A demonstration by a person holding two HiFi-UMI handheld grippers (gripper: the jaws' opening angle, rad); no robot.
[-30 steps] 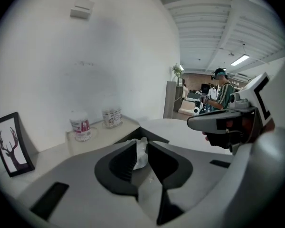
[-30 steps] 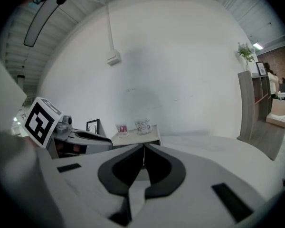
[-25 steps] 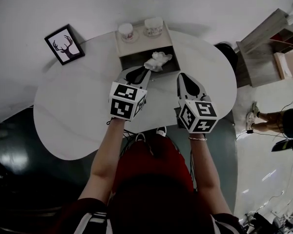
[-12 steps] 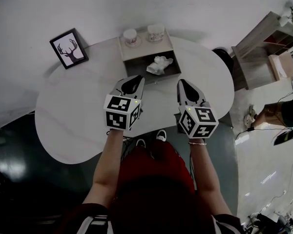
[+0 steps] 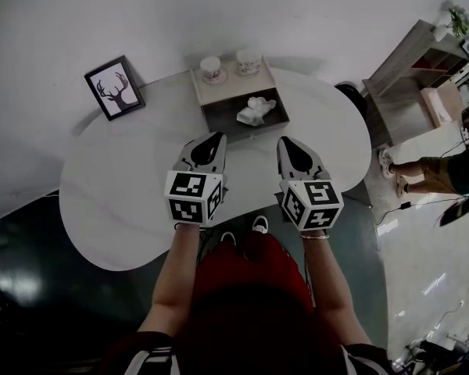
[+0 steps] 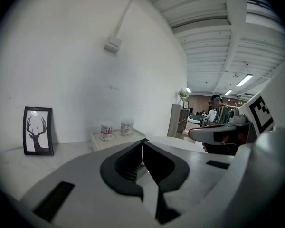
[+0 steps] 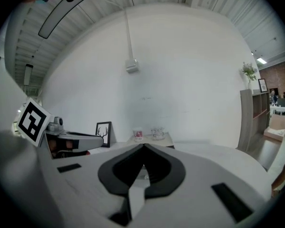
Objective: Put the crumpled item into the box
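1. Head view shows the crumpled item (image 5: 255,110), white, lying inside the open compartment of the box (image 5: 228,88), toward the compartment's right side.
2. The box stands at the middle of the far edge of the white table (image 5: 117,178), its opening facing the person.
3. On the box's top, the left cup (image 5: 212,69) and the right cup (image 5: 248,61) stand side by side, close to the wall.
4. A framed deer picture (image 5: 115,88) stands upright at the table's far left edge, well apart from the box.
5. The left gripper (image 5: 216,136) is over the table's middle, near the box's front left corner but not touching it. Its jaws meet at the tips with nothing between them.
6. The right gripper (image 5: 286,140) is beside it, near the box's front right corner and also clear of it. Its jaws are likewise closed and empty.
7. Both grippers point toward the box, and neither touches the crumpled item.
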